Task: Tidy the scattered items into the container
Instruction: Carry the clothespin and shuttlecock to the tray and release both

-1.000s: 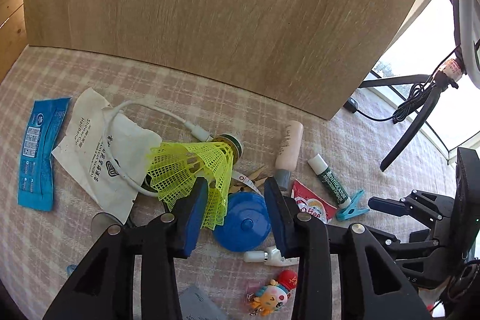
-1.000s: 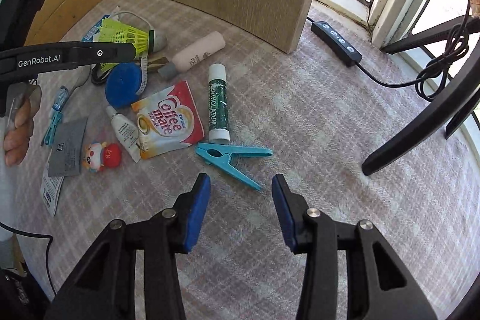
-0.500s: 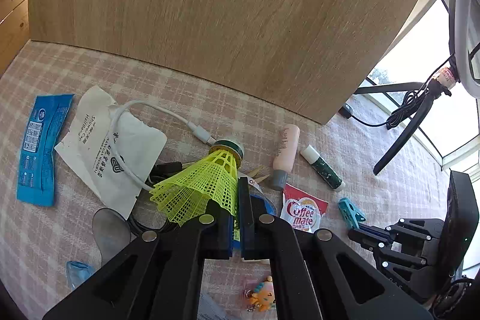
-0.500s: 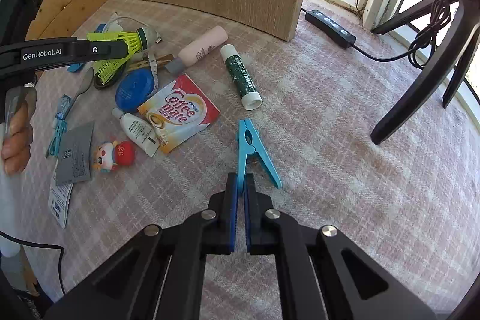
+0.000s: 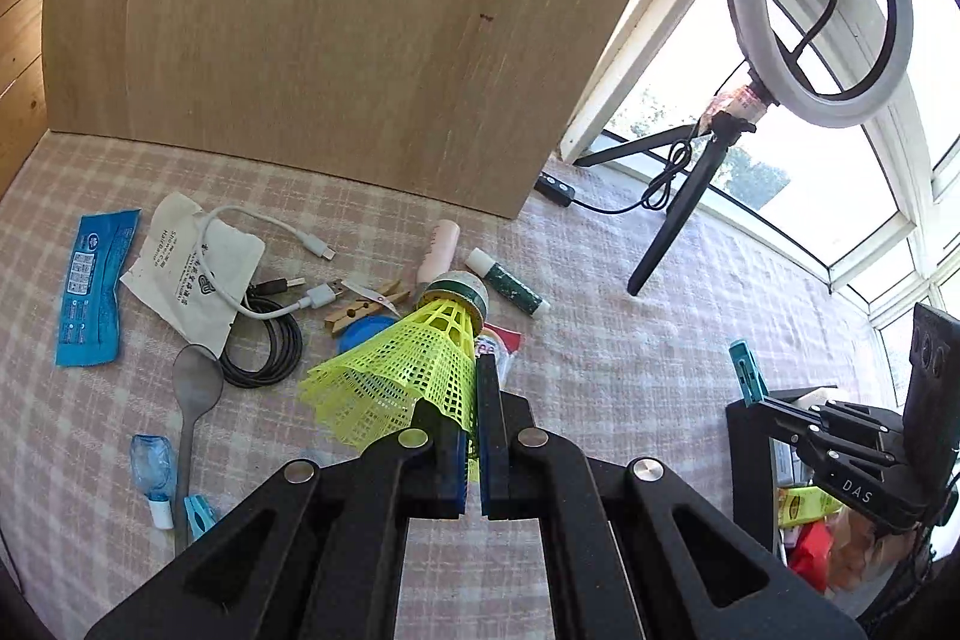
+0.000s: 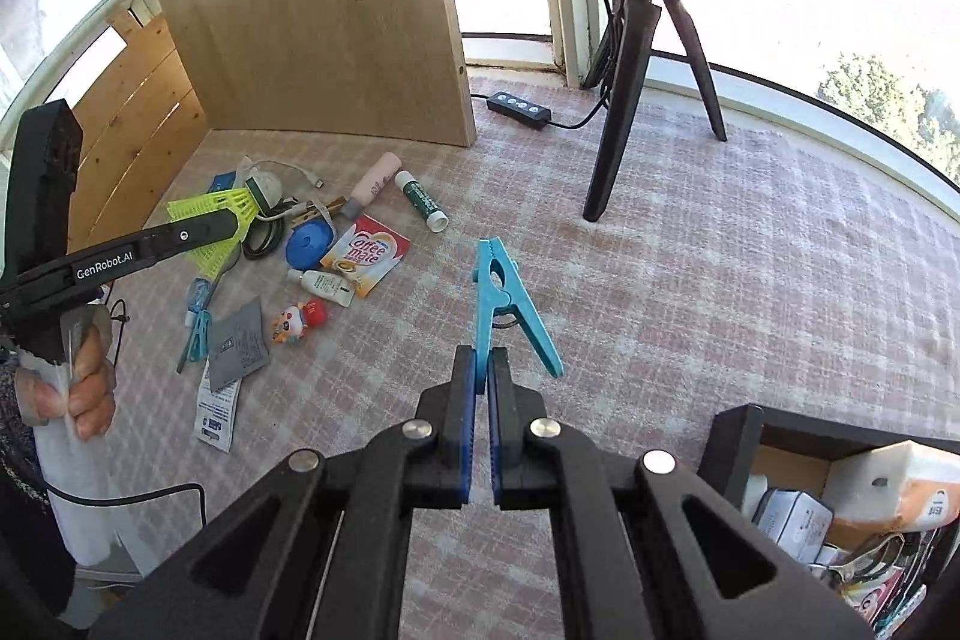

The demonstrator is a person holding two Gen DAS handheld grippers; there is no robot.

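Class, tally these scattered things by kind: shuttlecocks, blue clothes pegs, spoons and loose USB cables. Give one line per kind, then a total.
Shuttlecock: 1
Blue clothes pegs: 2, the held peg and the loose peg
Spoon: 1
USB cables: 2, the white cable and the black cable
Total: 6

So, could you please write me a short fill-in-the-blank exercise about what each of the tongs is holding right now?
1. The left tongs are shut on the skirt of a yellow ____.
2. The right tongs grip a clothespin whose colour is ____.
3. The black container sits at the lower ____ of the right wrist view.
4. The sachet on the cloth reads Coffee ____.

Missing words: shuttlecock; blue; right; mate
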